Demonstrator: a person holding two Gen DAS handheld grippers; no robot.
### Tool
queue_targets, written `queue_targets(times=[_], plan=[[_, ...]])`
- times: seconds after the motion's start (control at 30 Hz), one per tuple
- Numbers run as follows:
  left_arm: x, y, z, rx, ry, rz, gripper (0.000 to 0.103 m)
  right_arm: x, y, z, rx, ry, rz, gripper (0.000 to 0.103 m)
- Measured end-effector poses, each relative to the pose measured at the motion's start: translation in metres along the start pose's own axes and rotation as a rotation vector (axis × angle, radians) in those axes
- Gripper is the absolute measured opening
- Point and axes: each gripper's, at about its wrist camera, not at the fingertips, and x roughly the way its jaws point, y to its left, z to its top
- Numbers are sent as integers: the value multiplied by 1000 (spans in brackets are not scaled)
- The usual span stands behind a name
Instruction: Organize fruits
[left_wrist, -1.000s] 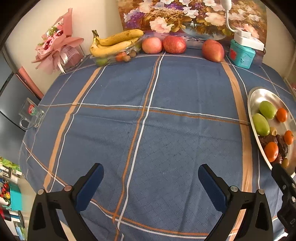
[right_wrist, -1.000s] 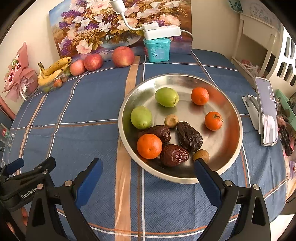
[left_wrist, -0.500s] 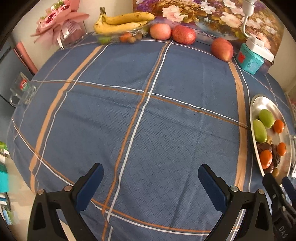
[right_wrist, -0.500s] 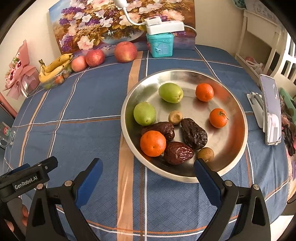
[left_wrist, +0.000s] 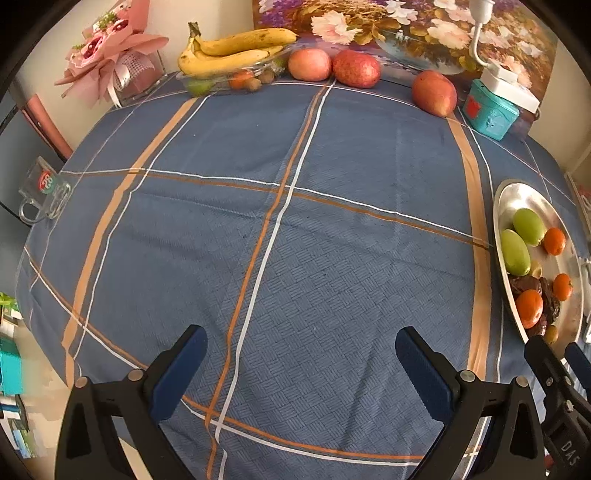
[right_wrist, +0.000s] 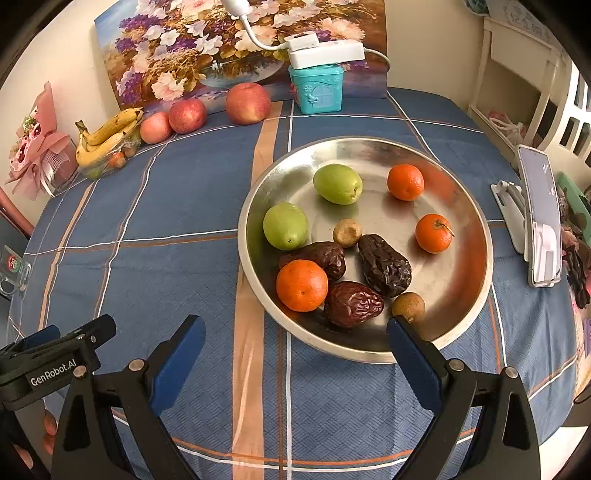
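Note:
A round metal plate (right_wrist: 369, 146) (left_wrist: 517, 192) holds two green fruits (right_wrist: 285, 226), three oranges (right_wrist: 301, 285), three dark dried dates (right_wrist: 384, 265) and two small brown fruits (right_wrist: 347, 232). My right gripper (right_wrist: 295, 354) is open just in front of the plate's near rim, holding nothing. My left gripper (left_wrist: 301, 365) is open over the bare blue cloth, left of the plate. At the far edge lie bananas (left_wrist: 236, 48) on a clear dish of small fruits (left_wrist: 225, 79) and three apples (left_wrist: 356, 68).
The blue checked tablecloth (left_wrist: 295, 221) covers a round table. A teal box (left_wrist: 491, 110) with a white lamp stands at the back, a pink bouquet (left_wrist: 110, 62) at the far left, a glass mug (left_wrist: 42, 192) at the left edge, a phone on a stand (right_wrist: 539, 218) at the right.
Both grippers have moved forward and slightly lower toward the table. The fruit and plate have stayed put, and both grippers remain open.

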Motion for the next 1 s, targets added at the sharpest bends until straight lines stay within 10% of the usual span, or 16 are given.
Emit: queue_targets(times=[1.0], plan=[[-4, -1, 1, 37, -35, 29, 103, 2, -5, -1, 4, 9, -2, 98]])
